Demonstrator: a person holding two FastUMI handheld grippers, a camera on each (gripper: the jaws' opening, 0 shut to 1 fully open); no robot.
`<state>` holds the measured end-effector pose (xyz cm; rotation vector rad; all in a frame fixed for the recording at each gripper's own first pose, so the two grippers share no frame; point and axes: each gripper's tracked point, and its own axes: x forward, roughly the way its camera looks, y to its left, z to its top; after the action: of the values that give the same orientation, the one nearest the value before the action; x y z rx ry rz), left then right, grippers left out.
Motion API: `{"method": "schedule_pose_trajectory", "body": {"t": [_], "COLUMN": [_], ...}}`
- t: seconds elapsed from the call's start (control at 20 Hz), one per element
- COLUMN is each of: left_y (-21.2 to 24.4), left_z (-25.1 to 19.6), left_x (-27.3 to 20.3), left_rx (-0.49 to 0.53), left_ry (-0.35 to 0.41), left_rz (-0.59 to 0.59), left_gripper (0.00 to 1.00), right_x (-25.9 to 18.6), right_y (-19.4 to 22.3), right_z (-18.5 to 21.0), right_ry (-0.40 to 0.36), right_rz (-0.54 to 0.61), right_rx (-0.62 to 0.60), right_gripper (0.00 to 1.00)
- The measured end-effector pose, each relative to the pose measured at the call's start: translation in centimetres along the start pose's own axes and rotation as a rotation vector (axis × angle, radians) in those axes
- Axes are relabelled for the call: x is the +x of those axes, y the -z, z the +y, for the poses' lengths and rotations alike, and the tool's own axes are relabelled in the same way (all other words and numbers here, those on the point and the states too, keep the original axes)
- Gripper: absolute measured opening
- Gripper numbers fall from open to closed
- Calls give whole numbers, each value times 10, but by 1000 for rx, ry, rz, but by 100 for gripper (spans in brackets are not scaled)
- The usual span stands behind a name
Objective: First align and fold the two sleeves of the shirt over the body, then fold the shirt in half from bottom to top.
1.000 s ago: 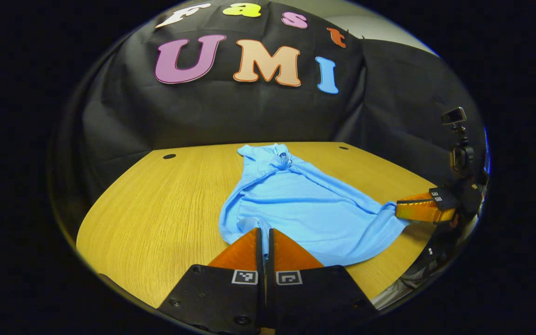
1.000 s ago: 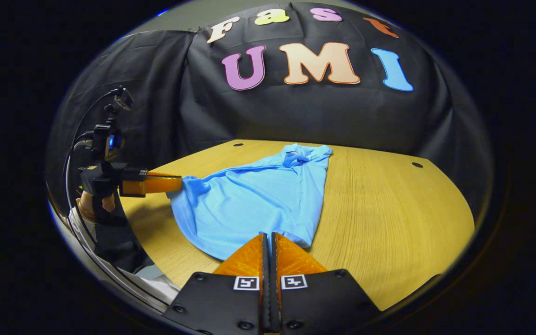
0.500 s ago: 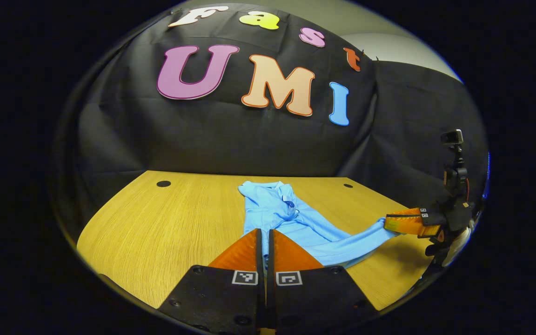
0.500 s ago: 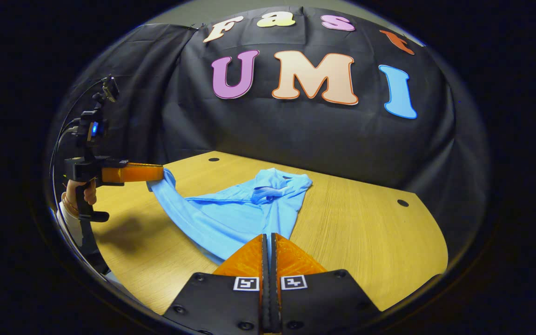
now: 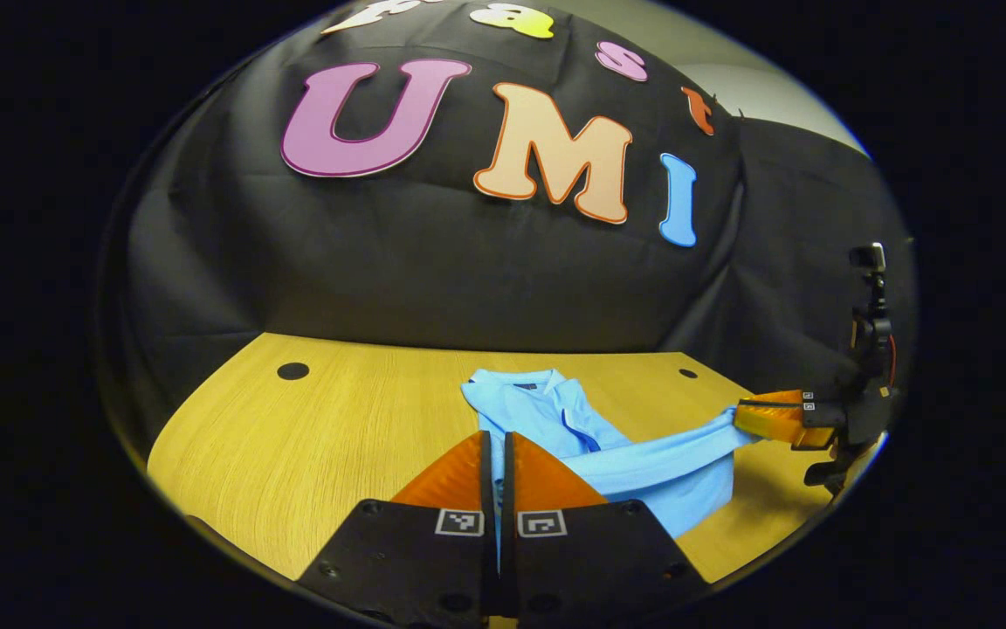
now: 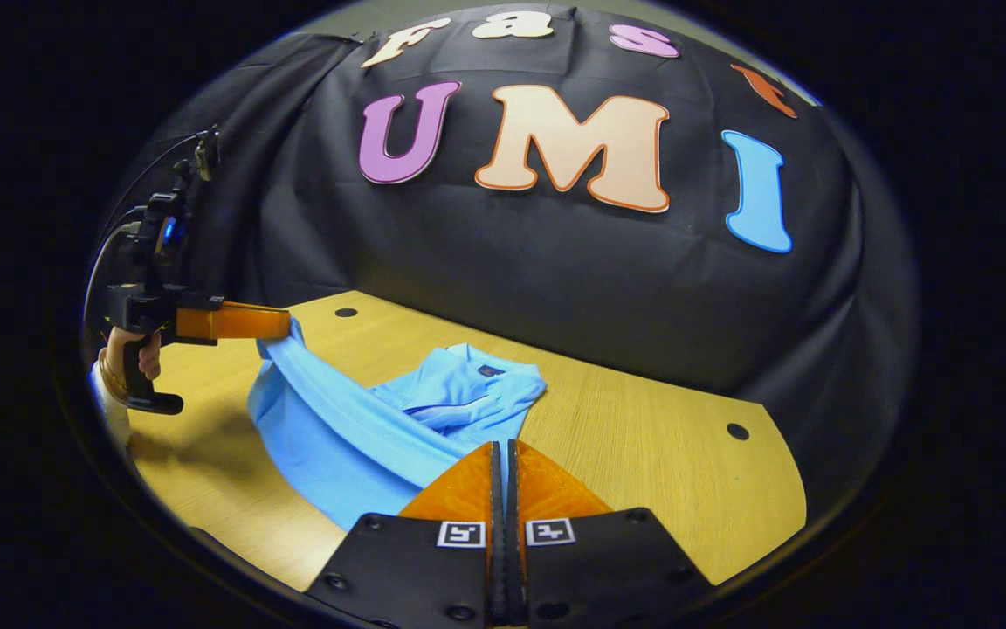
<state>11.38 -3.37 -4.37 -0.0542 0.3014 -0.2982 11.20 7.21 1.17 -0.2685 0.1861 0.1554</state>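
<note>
Both grippers are pinched closed on the hem of a light blue shirt, one at each bottom corner. At the bottom of the left gripper view, the left gripper has its two fingers pressed together with a thin strip of blue cloth caught between them. The same view shows the right gripper farther off at the right edge, also closed on the fabric, holding that corner up off the wooden table.

The right gripper view shows its own fingers drawn tight together at the bottom, with the shirt running up to them. At the left of this view, a hand grips the handle of the left gripper, whose fingers clamp the other corner of the hem above the table.

Between the two grippers the lower edge of the shirt stretches as a raised band. The collar end lies flat on the table, toward the black cloth wall, with the collar facing up.
</note>
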Motion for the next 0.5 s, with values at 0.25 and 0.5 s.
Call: {"method": "schedule_pose_trajectory", "body": {"t": [0.25,0.5], "left_y": [-24,-22], "left_z": [19,45], "left_x": [60,127], "left_rx": [-27,-27], "left_ry": [-38,-93], "left_rz": [-27,3], "left_gripper": [0,0], "right_x": [59,129], "right_y": [-16,-25], "right_z": [-24,-41], "right_ry": [51,101], "right_rz": [46,55], "right_rx": [-4,-14], "right_gripper": [2,2]}}
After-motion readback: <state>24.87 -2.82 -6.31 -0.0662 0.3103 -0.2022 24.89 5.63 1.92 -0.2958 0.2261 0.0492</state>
